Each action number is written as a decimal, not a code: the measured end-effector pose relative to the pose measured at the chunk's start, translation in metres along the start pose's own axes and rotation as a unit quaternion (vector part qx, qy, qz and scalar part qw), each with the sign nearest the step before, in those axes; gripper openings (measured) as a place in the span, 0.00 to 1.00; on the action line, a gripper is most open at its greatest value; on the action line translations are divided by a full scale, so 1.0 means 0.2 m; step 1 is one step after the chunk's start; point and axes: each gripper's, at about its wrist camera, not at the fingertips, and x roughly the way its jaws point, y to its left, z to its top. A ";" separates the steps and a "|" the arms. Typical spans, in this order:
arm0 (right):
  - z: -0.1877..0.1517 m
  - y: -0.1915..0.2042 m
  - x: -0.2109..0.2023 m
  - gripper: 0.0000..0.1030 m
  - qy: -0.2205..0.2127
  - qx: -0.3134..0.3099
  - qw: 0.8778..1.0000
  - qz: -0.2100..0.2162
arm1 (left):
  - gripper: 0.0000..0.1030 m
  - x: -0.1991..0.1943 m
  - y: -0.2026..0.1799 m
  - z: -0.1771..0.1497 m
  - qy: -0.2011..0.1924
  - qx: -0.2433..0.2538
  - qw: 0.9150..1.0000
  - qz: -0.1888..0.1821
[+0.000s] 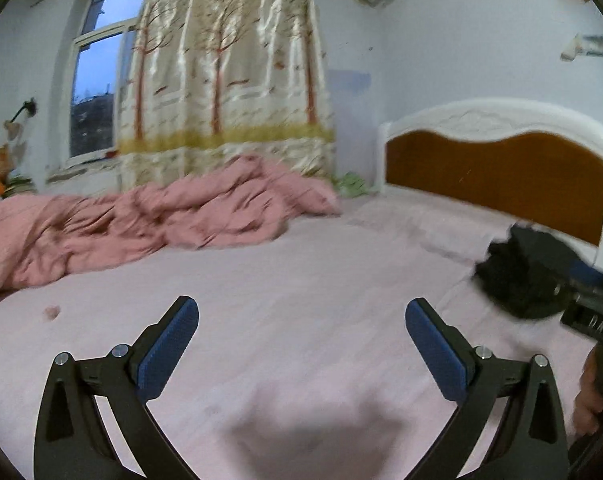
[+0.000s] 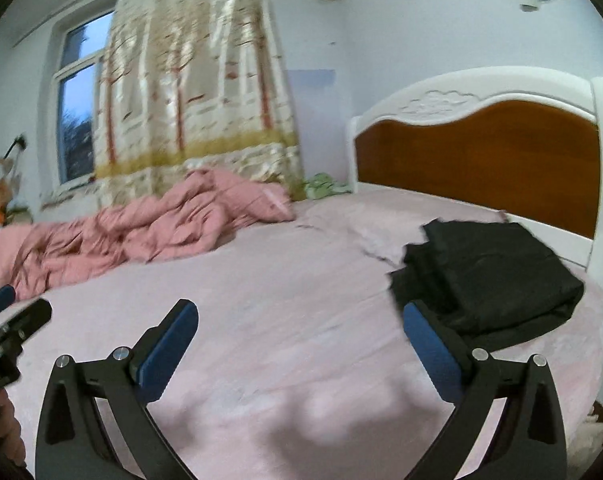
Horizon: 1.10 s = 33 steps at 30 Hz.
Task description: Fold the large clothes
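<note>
Hovering over the bed, I've got both grippers up off the pink sheet (image 1: pixel 301 280) and neither one has anything in it. My left gripper (image 1: pixel 301 320) has its blue-padded fingers spread wide, nothing but bare sheet between them. My right gripper (image 2: pixel 300 322) is spread just as wide, also with nothing between the pads; its right-hand fingertip sits just in front of the black garment (image 2: pixel 489 276) from this angle, though I can't tell whether it touches. That garment lies in a folded, layered bundle on the sheet, close to the headboard (image 2: pixel 477 152) at the right side of the bed. Across the far side, a rumpled pink quilt (image 1: pixel 141 224) is heaped below the tree-print curtain (image 1: pixel 229 72) and the window (image 1: pixel 97 92). From the left camera I catch the right gripper's body at the edge, just beside the black bundle.
</note>
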 end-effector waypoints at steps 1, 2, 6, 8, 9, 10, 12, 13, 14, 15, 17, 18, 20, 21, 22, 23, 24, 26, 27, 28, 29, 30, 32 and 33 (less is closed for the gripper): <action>-0.03 0.03 0.00 1.00 0.003 -0.002 1.000 0.007 | 1.00 -0.01 0.03 -0.05 0.004 0.003 1.000 0.009; -0.07 0.05 0.00 1.00 0.006 -0.002 1.000 0.011 | 1.00 -0.01 0.05 -0.09 0.008 0.005 1.000 0.016; -0.20 0.13 0.02 1.00 0.021 -0.018 1.000 0.011 | 1.00 0.06 0.16 -0.25 0.042 -0.028 0.999 0.011; -0.26 0.14 0.05 1.00 0.039 -0.013 0.999 0.032 | 1.00 0.10 0.18 -0.31 0.050 -0.033 0.998 0.018; -0.28 0.13 0.08 1.00 0.052 -0.012 0.998 0.038 | 1.00 0.11 0.18 -0.34 0.050 -0.032 0.998 0.020; -0.32 0.14 0.11 1.00 0.065 -0.015 0.997 0.031 | 1.00 0.11 0.17 -0.37 0.048 -0.030 0.998 0.019; -0.36 0.15 0.14 1.00 0.064 -0.022 0.998 0.017 | 1.00 0.13 0.16 -0.41 0.045 -0.028 0.998 0.017; -0.39 0.16 0.14 1.00 0.059 -0.031 0.998 0.010 | 1.00 0.14 0.16 -0.43 0.045 -0.029 0.998 0.013; -0.41 0.17 0.15 1.00 0.058 -0.037 0.998 0.006 | 1.00 0.14 0.16 -0.44 0.046 -0.031 0.998 0.013; -0.43 0.18 0.16 1.00 0.059 -0.043 0.997 0.006 | 1.00 0.15 0.16 -0.46 0.044 -0.035 0.998 0.019; -0.45 0.20 0.17 1.00 0.063 -0.056 0.996 0.008 | 1.00 0.13 0.16 -0.47 0.040 -0.037 0.998 0.031; -0.46 0.20 0.17 1.00 0.064 -0.060 0.996 0.011 | 1.00 0.13 0.16 -0.48 0.035 -0.038 0.998 0.033; -0.46 0.21 0.18 1.00 0.067 -0.062 0.996 0.015 | 1.00 0.11 0.16 -0.47 0.028 -0.040 0.998 0.035; -0.46 0.21 0.19 1.00 0.068 -0.063 0.996 0.014 | 1.00 0.11 0.16 -0.48 0.026 -0.039 0.998 0.036; -0.46 0.21 0.19 1.00 0.068 -0.064 0.996 0.013 | 1.00 0.11 0.16 -0.48 0.027 -0.039 0.998 0.035; -0.46 0.21 0.19 1.00 0.067 -0.067 0.995 0.011 | 1.00 0.11 0.15 -0.48 0.028 -0.038 0.998 0.035; -0.46 0.22 0.19 1.00 0.065 -0.069 0.995 0.011 | 1.00 0.12 0.15 -0.48 0.029 -0.039 0.998 0.036; -0.46 0.23 0.19 1.00 0.063 -0.074 0.995 0.012 | 1.00 0.11 0.16 -0.48 0.031 -0.041 0.998 0.035; -0.45 0.22 0.19 1.00 0.062 -0.076 0.995 0.012 | 1.00 0.11 0.16 -0.47 0.031 -0.042 0.998 0.034; -0.45 0.22 0.19 1.00 0.064 -0.077 0.995 0.011 | 1.00 0.11 0.16 -0.47 0.033 -0.042 0.998 0.034; -0.45 0.22 0.19 1.00 0.066 -0.076 0.995 0.013 | 1.00 0.11 0.16 -0.47 0.035 -0.043 0.998 0.033; -0.45 0.21 0.20 1.00 0.069 -0.074 0.995 0.014 | 1.00 0.12 0.16 -0.47 0.037 -0.043 0.998 0.033; -0.45 0.20 0.21 1.00 0.072 -0.068 0.995 0.014 | 1.00 0.12 0.17 -0.47 0.039 -0.045 0.997 0.038; -0.45 0.20 0.21 1.00 0.072 -0.066 0.995 0.013 | 1.00 0.12 0.17 -0.47 0.039 -0.046 0.997 0.041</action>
